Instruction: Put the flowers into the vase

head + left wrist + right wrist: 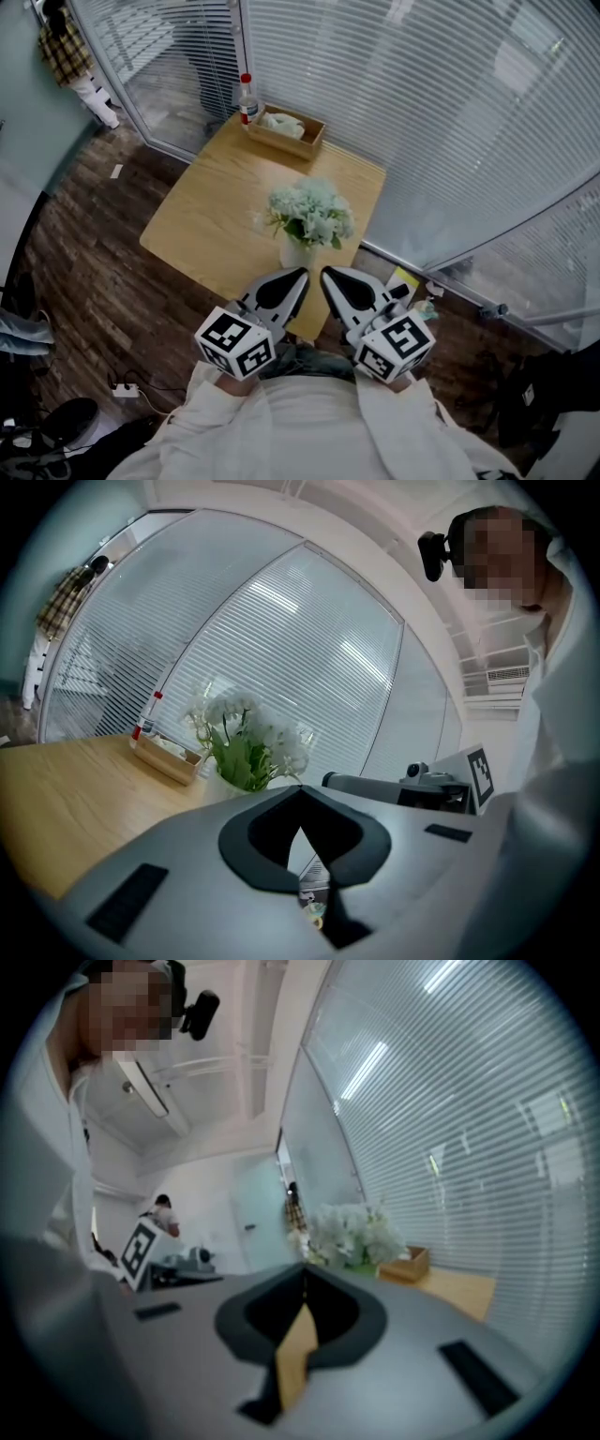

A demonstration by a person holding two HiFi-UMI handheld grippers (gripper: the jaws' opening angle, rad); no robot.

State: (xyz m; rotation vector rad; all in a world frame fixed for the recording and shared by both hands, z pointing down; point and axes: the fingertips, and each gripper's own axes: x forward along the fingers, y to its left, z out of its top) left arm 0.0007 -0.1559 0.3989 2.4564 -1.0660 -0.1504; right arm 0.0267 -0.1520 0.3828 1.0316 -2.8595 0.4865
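Note:
A bunch of pale white-green flowers (309,211) stands upright in a white vase (296,253) near the front edge of the wooden table (206,216). My left gripper (302,273) and right gripper (325,273) hang side by side just in front of the vase, close to my body, tips nearly touching each other. Both are shut with nothing between the jaws. The left gripper view has the flowers (248,735) beyond my left gripper (300,791), whose jaws meet at the tip. From the right gripper view the flowers (356,1232) rise past my right gripper (304,1267), also tip to tip.
A wooden tray (286,131) holding something white and a red-capped bottle (247,98) sit at the table's far corner. Glass walls with blinds (422,103) run behind and to the right. A person (70,56) stands far left. A cable strip (127,384) lies on the dark floor.

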